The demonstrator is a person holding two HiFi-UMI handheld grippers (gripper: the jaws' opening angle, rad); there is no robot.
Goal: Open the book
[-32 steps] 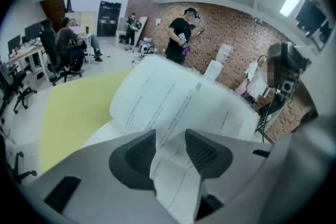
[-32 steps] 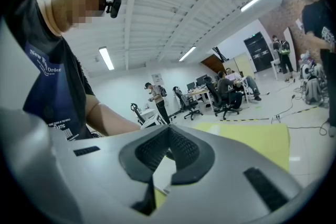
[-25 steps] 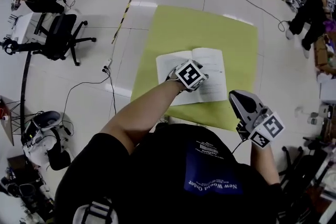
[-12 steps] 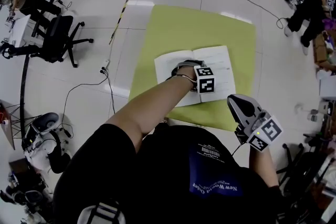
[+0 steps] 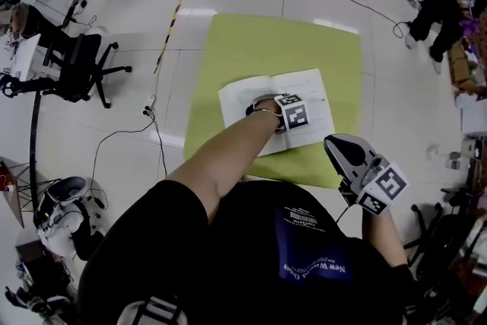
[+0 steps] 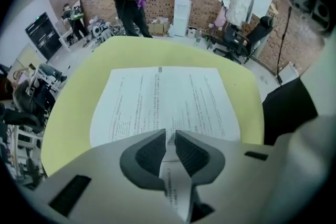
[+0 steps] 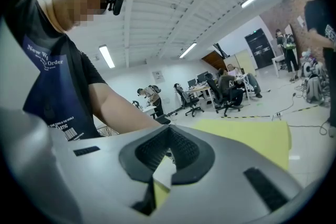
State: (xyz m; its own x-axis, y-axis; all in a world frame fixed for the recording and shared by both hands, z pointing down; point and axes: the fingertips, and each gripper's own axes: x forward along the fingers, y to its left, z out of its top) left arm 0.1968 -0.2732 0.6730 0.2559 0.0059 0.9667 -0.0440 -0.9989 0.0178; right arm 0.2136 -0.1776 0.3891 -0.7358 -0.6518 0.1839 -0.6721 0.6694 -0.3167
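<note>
Green mat point(image 5: 259, 42) on floor, book point(image 5: 237, 97) open. Left gripper point(image 6: 168, 138) fingers just closed, pinching page point(image 6: 176, 191). Right gripper point(image 7: 167, 136), 4 o'clock, fingers shut, empty. Next: lift page gently.

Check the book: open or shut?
Open: the book lies spread flat on the mat, printed pages showing both sides of the spine. The left hand-held gripper, its jaws just closing, pinches one page.

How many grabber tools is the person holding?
2. The left gripper is down on the open book; its jaws have just been closing and now pinch a page. The right gripper waits by the yellow mat, shut and empty. None seem hidden.
</note>
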